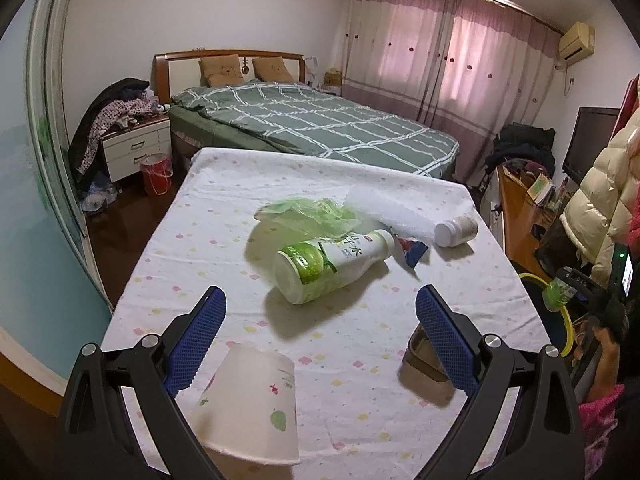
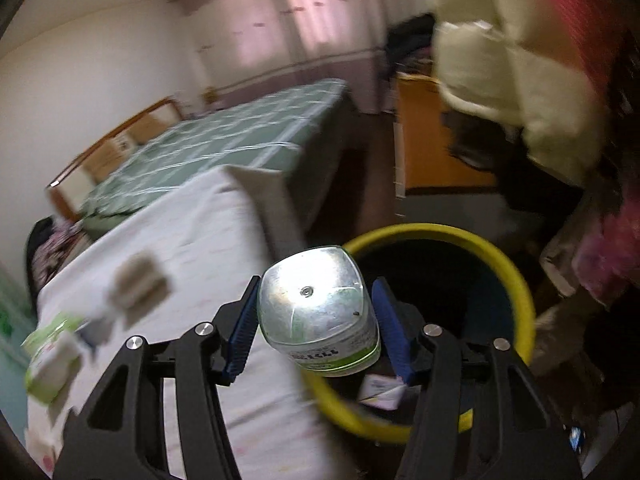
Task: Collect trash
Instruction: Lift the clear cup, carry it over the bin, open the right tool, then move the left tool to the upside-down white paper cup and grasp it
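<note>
On table (image 1: 224, 216), cup (image 1: 250, 396), bottle (image 1: 332, 268), bag (image 1: 308, 214)

Both tongs (image 1: 320, 312) have black forked arms with silver screws and blue textured pads (image 2: 242, 334); pink sleeve (image 1: 600, 412) behind.

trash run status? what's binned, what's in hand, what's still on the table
Done: some litter already lies in the yellow-rimmed bin. In hand: the right gripper holds a clear bottle above the bin's rim. Left: paper cup, white-green bottle, green bag, small jar, wrapper, brown box. Left gripper is open, empty.
</note>
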Demonstrator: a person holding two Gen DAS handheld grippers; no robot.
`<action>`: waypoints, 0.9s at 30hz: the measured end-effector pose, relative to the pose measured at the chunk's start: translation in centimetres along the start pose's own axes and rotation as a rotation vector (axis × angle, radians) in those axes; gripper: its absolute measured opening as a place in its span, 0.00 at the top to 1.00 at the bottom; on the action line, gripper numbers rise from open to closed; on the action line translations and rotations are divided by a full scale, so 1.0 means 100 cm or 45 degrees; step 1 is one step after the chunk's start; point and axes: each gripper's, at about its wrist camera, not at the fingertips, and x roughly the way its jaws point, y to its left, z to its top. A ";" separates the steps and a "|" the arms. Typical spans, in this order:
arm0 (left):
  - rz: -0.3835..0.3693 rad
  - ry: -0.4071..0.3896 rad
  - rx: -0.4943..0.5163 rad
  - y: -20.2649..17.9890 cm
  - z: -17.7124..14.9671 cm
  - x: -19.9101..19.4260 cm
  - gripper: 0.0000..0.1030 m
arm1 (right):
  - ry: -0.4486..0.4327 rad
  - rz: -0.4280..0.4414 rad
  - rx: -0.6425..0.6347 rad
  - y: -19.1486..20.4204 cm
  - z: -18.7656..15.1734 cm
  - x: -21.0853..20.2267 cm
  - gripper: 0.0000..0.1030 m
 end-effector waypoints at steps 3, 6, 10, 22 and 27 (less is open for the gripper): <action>0.001 0.017 0.010 -0.003 0.001 0.007 0.08 | 0.027 -0.069 0.052 -0.022 0.002 0.014 0.48; -0.002 0.034 0.011 -0.006 0.002 0.014 0.08 | 0.060 -0.115 0.088 -0.035 0.000 0.026 0.47; -0.003 0.051 0.013 -0.006 0.002 0.020 0.08 | 0.096 -0.107 0.152 -0.045 0.002 0.036 0.45; 0.063 0.094 0.059 0.004 -0.013 0.016 0.08 | 0.014 -0.149 0.061 -0.024 0.001 0.025 0.40; 0.128 0.142 0.050 0.020 -0.026 0.014 0.08 | 0.012 -0.151 0.046 -0.021 0.001 0.026 0.40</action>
